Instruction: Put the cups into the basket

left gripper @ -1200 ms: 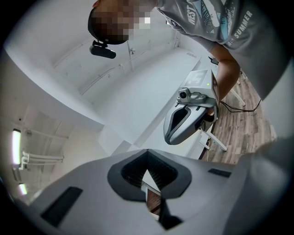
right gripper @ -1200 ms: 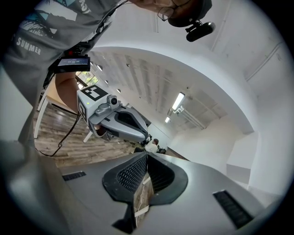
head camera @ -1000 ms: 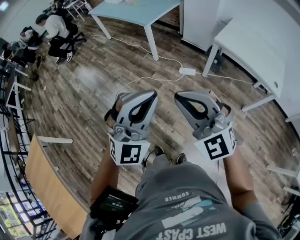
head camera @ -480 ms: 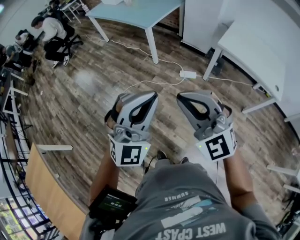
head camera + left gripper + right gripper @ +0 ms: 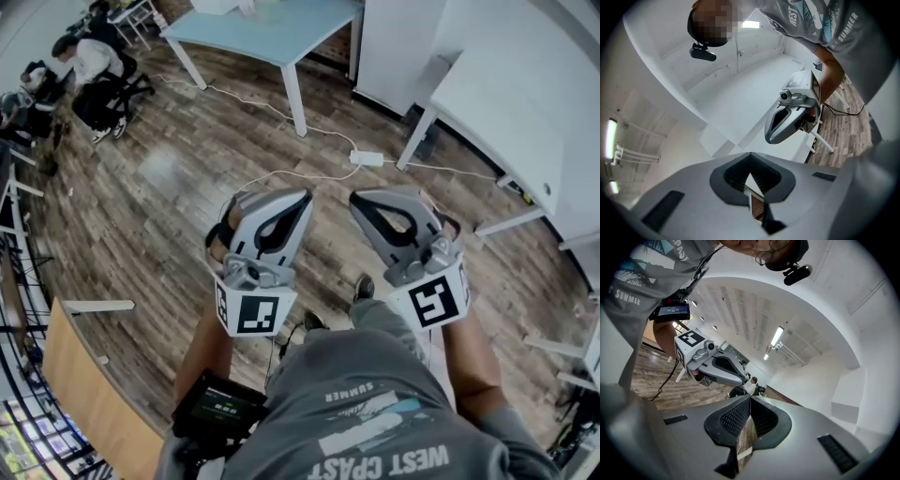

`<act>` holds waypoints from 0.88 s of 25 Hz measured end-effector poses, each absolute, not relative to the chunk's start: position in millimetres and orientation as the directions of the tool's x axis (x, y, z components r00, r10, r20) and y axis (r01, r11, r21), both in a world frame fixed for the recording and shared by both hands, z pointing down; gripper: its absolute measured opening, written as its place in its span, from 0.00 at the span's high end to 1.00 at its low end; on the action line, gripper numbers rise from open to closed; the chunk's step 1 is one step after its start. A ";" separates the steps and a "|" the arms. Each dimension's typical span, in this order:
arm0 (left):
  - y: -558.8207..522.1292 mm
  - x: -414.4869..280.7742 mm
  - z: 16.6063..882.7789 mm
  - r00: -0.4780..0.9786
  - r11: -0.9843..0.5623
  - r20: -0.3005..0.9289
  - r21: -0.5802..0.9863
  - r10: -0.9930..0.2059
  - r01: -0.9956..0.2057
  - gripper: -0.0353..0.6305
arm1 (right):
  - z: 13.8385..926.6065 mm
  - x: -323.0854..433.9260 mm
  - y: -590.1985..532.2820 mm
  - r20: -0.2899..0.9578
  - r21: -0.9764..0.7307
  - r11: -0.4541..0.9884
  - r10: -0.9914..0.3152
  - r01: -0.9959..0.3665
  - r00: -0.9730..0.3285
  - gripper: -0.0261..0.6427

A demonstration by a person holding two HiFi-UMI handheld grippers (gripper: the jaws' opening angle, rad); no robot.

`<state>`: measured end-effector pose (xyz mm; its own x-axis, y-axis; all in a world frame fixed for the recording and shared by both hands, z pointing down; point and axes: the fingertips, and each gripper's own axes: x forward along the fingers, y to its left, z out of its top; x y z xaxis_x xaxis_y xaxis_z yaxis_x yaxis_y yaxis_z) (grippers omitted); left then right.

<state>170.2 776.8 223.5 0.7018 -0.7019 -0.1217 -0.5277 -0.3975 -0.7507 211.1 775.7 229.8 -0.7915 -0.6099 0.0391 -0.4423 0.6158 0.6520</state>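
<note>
Shirt, head view: the print stands upside down. It reads "SUMMER", with larger "WEST" below it. A second large word beside "WEST" begins with "C"; the rest cannot be read with certainty.

Shirt, right gripper view: "SUMMER" legible.

Shirt, left gripper view: "SUMMER" legible, with part of "WEST" beside it.

Waist device: lit screen, characters too small to read.

Left cube and right cube: black-and-white square markers, no lettering.

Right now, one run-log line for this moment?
left gripper: shut, empty | right gripper: shut, empty | cups, basket: not in view | over brown wood-plank floor
</note>
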 end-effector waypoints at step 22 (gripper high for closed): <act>659.8 228.0 227.0 0.543 -0.303 -0.087 -0.751 -0.835 -0.587 0.95 | 235.1 279.5 649.5 0.044 0.626 0.699 -0.475 -0.346 -0.879 0.94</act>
